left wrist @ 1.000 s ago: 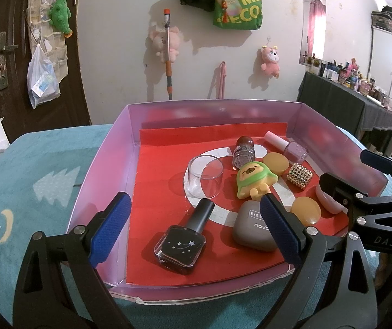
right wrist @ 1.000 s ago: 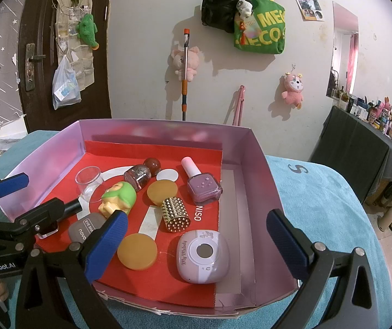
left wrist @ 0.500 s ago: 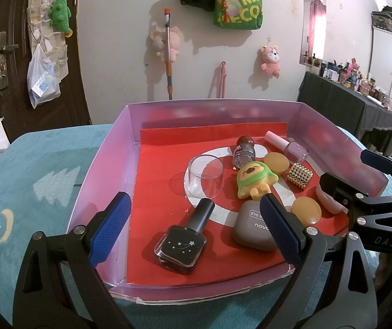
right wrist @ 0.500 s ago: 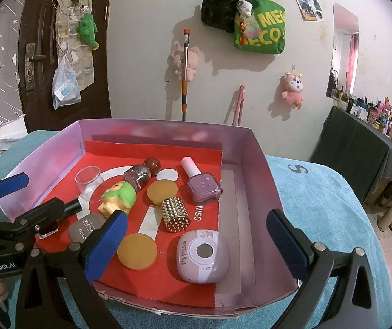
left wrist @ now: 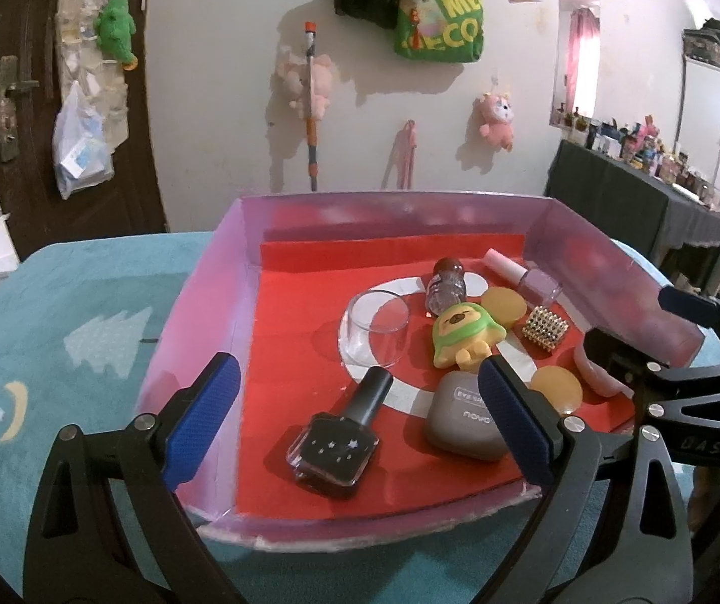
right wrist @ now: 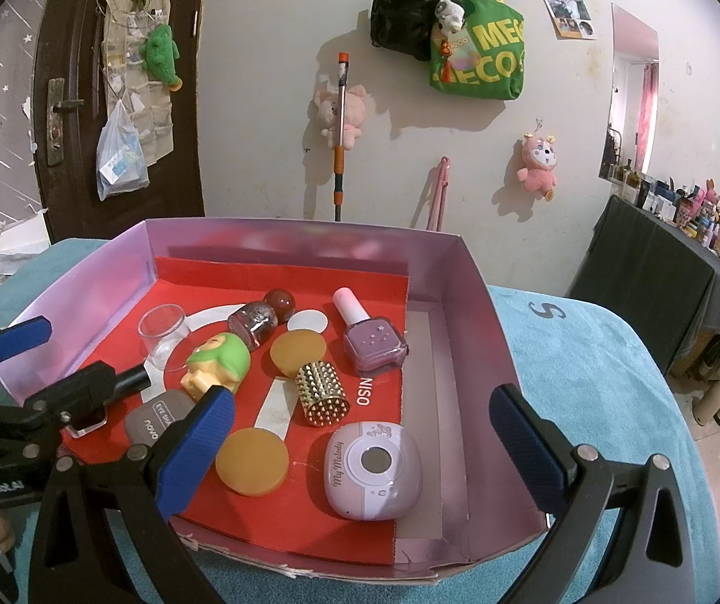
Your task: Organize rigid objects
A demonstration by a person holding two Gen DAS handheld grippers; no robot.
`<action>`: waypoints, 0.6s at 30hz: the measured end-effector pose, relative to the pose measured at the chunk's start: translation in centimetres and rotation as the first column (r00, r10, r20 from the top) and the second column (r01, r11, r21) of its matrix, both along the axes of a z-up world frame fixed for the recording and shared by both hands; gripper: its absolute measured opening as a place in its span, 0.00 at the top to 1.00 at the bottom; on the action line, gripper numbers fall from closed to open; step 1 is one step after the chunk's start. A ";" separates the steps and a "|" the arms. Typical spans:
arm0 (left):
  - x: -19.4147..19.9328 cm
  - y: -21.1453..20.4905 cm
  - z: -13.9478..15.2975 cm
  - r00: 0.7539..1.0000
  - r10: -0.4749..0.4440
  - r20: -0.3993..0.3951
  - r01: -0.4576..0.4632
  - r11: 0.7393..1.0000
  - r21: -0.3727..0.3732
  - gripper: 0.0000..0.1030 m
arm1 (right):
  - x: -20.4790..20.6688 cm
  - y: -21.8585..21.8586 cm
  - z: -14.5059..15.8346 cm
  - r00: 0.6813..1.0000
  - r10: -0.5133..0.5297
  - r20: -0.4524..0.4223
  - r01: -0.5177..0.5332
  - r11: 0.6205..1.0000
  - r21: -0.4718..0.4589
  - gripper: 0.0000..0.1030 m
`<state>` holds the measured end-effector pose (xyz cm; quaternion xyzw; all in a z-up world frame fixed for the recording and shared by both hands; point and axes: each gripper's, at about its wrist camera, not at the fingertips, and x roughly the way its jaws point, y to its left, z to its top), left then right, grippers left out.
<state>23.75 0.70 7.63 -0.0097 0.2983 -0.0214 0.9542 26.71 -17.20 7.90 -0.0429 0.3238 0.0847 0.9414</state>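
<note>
A shallow pink box (left wrist: 199, 322) lined in red is seen on a teal-covered counter (left wrist: 73, 312), and all the small rigid items lie inside it. At the left, the left gripper (left wrist: 355, 428) is held with its fingers (left wrist: 204, 418) spread wide and empty over the near rim, the black polish bottle (left wrist: 340, 438) lying flat between them. Beyond it a clear cup (left wrist: 377, 327) is seen, with a green figure (left wrist: 463, 332) beside it and a grey compact (left wrist: 465, 423) near the right finger. Further right, the right gripper (right wrist: 360, 458) is likewise held wide and empty, around an amber disc (right wrist: 252, 460) and a lilac case (right wrist: 372, 470). The items are crowded, so a neighbour could be nudged by a closing finger; the clear cup could be tipped, and the bottle's smooth glass could slip.
</note>
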 end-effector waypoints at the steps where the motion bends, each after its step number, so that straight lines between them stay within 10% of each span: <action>1: -0.6 0.1 0.4 1.000 -0.007 0.005 0.007 1.000 -0.009 0.06 | -0.1 -0.2 0.2 1.000 -0.002 -0.012 0.002 1.000 -0.001 0.00; 18: -10.4 0.6 1.5 0.992 -0.001 -0.129 -0.005 0.999 -0.049 0.06 | -10.7 -3.6 3.2 0.994 0.016 -0.112 -0.003 0.994 0.112 0.00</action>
